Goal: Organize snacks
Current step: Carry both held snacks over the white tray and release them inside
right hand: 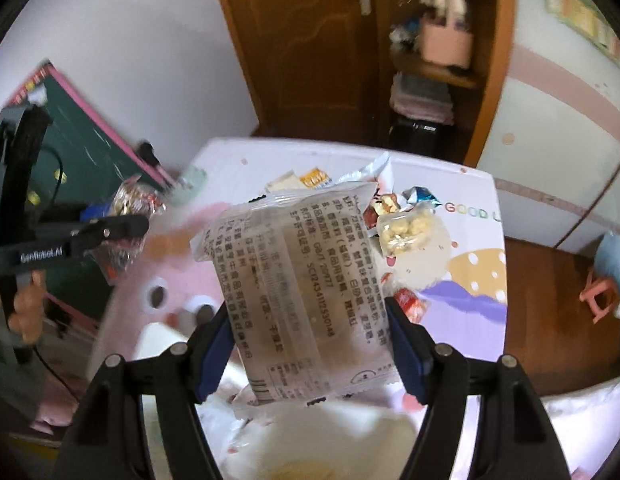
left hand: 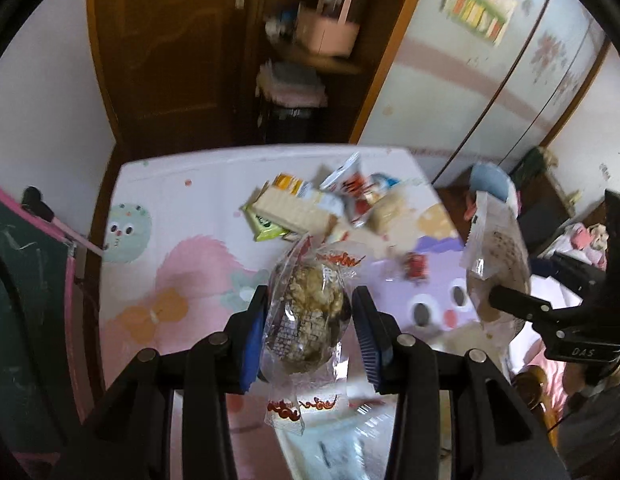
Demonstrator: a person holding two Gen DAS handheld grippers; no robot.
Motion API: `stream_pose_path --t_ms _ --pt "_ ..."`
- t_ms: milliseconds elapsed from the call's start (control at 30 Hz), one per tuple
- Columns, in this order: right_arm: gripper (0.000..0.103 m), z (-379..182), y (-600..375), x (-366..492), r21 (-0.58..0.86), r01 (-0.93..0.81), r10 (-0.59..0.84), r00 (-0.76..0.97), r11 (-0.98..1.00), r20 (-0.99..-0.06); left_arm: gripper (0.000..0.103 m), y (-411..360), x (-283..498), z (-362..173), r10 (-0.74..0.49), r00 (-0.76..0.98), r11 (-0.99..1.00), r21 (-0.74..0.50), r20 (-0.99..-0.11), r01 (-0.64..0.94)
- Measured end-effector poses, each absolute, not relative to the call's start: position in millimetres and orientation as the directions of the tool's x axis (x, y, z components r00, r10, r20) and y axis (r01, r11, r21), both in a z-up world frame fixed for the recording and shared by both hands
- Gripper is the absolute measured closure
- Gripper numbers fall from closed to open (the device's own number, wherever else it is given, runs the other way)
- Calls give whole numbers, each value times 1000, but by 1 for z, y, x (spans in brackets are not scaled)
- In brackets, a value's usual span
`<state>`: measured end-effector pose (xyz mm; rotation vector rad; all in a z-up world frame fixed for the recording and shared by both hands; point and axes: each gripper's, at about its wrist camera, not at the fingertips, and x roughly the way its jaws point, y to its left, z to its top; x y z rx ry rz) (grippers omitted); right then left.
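Observation:
My left gripper (left hand: pixel 310 300) is shut on a clear-wrapped oat snack ball (left hand: pixel 310 312) with red-printed ends, held above the cartoon mat. My right gripper (right hand: pixel 308 312) is shut on a translucent flat snack packet (right hand: pixel 298 280) with black printed text, also held in the air. That packet also shows in the left wrist view (left hand: pixel 495 264), at the right, and the oat snack shows in the right wrist view (right hand: pixel 128 208), at the left. A pile of loose snacks (left hand: pixel 310 204) lies on the far part of the mat; it also shows in the right wrist view (right hand: pixel 389 208).
The pink and purple cartoon mat (left hand: pixel 182 264) covers the floor. A green chalkboard (right hand: pixel 82 152) leans at the left. A wooden door and shelf unit (left hand: pixel 302 48) stand behind the mat. A small blue and pink chair (right hand: pixel 607 276) stands at the right.

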<state>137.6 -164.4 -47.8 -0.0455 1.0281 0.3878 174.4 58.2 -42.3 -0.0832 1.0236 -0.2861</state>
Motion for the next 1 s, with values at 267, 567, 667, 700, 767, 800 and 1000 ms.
stream_pose_path --t_ms 267,567,667,700,767,800,1000 --pt "32 -15 -185 44 247 -247 339 470 937 -815 63 41 73 -8 -276 522 960 -210 -807 183" --pt "32 -34 -192 -28 235 -185 292 396 954 -871 63 -1 18 -47 -276 434 957 -204 -857 205" --pt "32 -39 -191 -42 222 -164 269 370 961 -889 63 -9 11 -55 -280 418 955 -207 -864 212" --pt "32 -40 -191 -44 209 -156 253 365 965 -896 63 -11 8 -56 -278 417 955 -203 -865 215" --pt "32 -42 -193 -49 193 -133 228 349 972 -909 63 -15 5 -59 -274 408 955 -199 -871 218" --pt "32 -42 -194 -51 196 -124 227 344 973 -911 63 -17 4 -60 -273 402 956 -198 -874 218" --pt "32 -36 -203 -60 194 -93 215 356 977 -910 63 -25 -4 -65 -223 383 965 -149 -897 214"
